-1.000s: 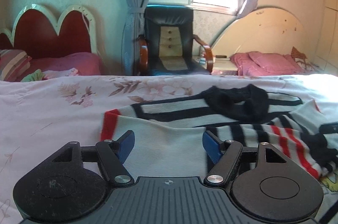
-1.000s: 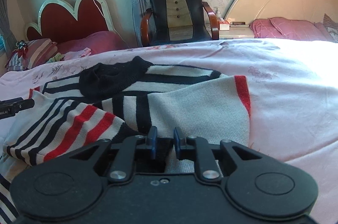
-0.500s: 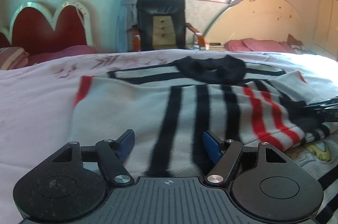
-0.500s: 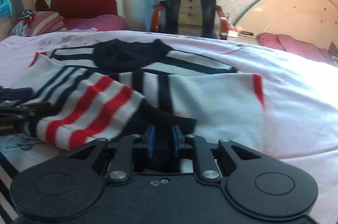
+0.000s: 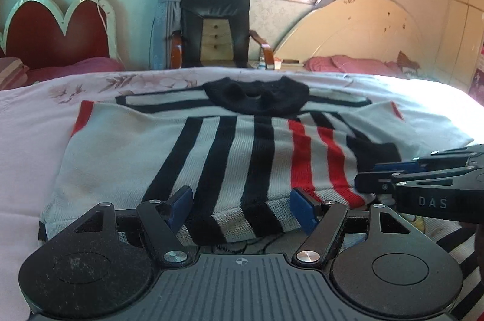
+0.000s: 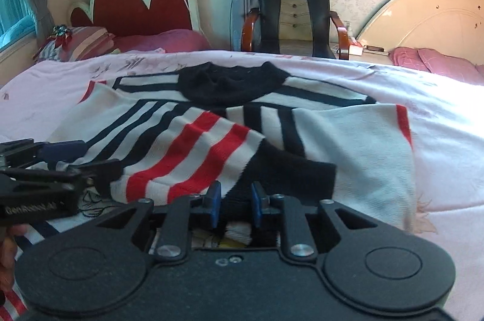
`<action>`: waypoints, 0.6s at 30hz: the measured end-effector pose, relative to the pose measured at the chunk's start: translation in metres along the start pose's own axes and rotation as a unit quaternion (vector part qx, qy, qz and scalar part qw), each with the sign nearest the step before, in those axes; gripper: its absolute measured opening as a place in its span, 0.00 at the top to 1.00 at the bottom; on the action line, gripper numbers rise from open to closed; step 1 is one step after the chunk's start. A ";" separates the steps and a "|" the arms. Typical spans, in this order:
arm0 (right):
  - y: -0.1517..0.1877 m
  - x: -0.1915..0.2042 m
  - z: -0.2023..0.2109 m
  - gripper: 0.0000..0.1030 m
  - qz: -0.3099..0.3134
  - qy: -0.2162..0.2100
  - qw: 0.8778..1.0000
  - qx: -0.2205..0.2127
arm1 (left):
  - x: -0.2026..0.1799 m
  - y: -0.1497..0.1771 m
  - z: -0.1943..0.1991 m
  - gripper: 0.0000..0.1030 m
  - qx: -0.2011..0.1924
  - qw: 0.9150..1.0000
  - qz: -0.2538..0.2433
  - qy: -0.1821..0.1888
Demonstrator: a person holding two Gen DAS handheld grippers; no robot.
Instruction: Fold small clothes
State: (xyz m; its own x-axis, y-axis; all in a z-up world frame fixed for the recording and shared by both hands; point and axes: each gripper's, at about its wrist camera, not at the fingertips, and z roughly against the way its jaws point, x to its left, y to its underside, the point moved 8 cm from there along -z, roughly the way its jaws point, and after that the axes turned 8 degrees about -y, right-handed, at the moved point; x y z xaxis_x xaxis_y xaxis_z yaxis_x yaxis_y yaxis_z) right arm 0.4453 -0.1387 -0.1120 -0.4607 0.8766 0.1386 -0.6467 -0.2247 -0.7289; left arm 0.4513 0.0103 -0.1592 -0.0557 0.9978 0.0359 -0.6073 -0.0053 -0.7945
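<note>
A white knit sweater with black and red stripes and a black collar lies flat on the pink bedspread. Its red-striped sleeve is folded across the body. The sleeve's black cuff reaches in between the pads of my right gripper. Those jaws are opening and stand slightly apart around the cuff. My left gripper hangs open over the sweater's near hem, holding nothing. From the left wrist the right gripper shows side-on at the right. In the right wrist view the left gripper is at the left.
Another striped garment with a cartoon print lies under the sweater's near edge. A black armchair stands beyond the bed, between a red heart-shaped headboard and a cream one. Part of a hand shows at lower left.
The left gripper slid right along the sweater's near edge, still open. The right gripper brought the black cuff toward the middle of the sweater, and its jaws now stand wider.
</note>
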 end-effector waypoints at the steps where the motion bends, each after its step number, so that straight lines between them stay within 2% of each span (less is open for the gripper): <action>1: 0.003 0.001 -0.002 0.77 0.011 0.009 1.000 0.004 | 0.003 0.002 0.000 0.31 -0.002 1.000 0.003 0.001; 3: 0.004 -0.007 0.001 0.77 0.017 0.026 1.000 0.006 | 0.015 0.005 0.002 0.31 0.002 1.000 0.006 -0.005; 5: 0.006 -0.032 0.010 0.76 0.000 0.064 0.998 0.007 | 0.033 0.009 0.003 0.31 0.011 1.000 0.010 -0.025; 6: 0.008 -0.046 0.015 0.70 -0.013 0.078 0.997 0.008 | 0.041 0.012 0.003 0.31 0.014 1.000 0.016 -0.021; 9: 0.014 -0.071 0.020 0.68 -0.062 0.049 0.997 0.010 | 0.045 0.012 0.003 0.31 0.014 1.000 0.011 -0.010; 11: 0.013 -0.070 0.023 0.68 -0.067 0.049 0.997 0.007 | 0.044 0.008 0.010 0.31 0.017 1.000 0.016 -0.012; 14: 0.013 -0.064 0.044 0.69 -0.087 0.034 0.995 -0.019 | 0.048 0.008 0.031 0.31 0.008 1.000 0.027 -0.009; 18: 0.033 -0.066 0.083 0.69 -0.099 0.017 0.994 -0.033 | 0.063 0.035 0.070 0.31 0.016 1.000 0.018 -0.013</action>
State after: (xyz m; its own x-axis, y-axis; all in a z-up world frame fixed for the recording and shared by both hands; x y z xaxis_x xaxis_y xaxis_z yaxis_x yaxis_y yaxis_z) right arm 0.4036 -0.2395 -0.0897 -0.3059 0.9154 0.2618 -0.6812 -0.0184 -0.7318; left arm 0.3708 0.0685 -0.1422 -0.0978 0.9949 0.0227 -0.6298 -0.0442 -0.7755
